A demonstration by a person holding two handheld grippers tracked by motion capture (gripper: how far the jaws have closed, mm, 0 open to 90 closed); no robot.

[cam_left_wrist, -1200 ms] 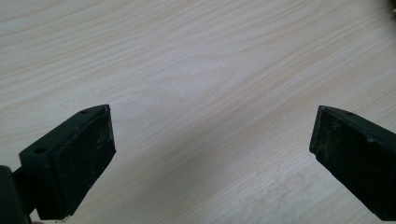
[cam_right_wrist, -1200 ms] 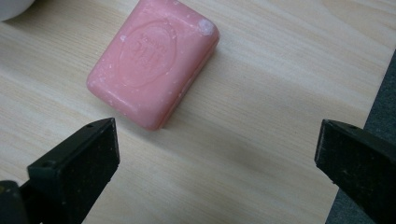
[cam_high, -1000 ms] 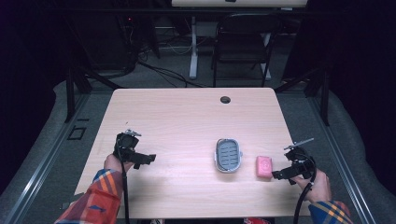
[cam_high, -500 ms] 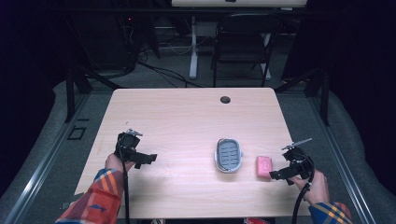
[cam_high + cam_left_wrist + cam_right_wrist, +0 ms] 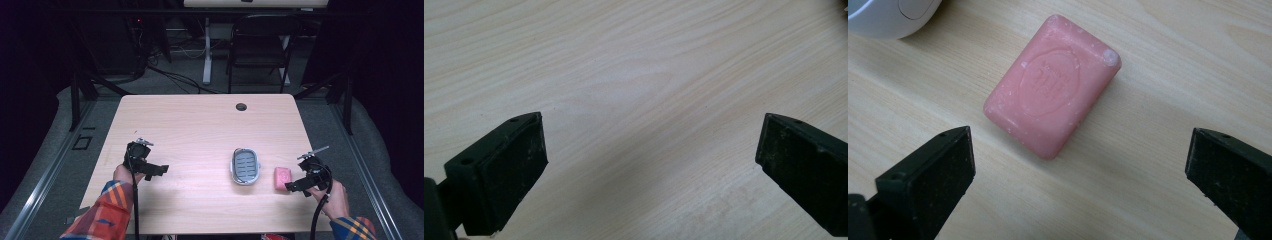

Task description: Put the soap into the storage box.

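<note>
Little has shifted since a second ago: the right gripper point(image 5: 292, 186) has edged slightly closer to the pink soap point(image 5: 282, 175), while the left gripper point(image 5: 159, 170) stays where it was on the left side of the table point(image 5: 200, 125).

Nearest the person, two plaid sleeves come in from the bottom edge of the high view, each hand wrapped round a gripper handle with a black cable trailing back. The left hand point(image 5: 121, 173) holds its gripper low over bare wood, pointing toward the middle of the table. In the left gripper view its jaws stand wide apart with nothing but light wood grain between them.

The right hand point(image 5: 334, 196) holds its gripper near the table's right front corner, aimed leftward at the soap. In the right gripper view the jaws are spread wide, and the soap point(image 5: 1052, 85) lies flat on the wood just ahead of them, not touched by either jaw, its stamped face up and turned at an angle.

Just beyond the soap, a little apart from it, sits an oval grey soap dish point(image 5: 245, 166) with a ribbed insert; its pale rim point(image 5: 890, 17) shows at the upper left corner of the right gripper view.

Farther off, near the table's back edge, is a small round dark hole point(image 5: 241, 106). Behind the table stands a dark chair point(image 5: 262, 55) on the grey floor.
</note>
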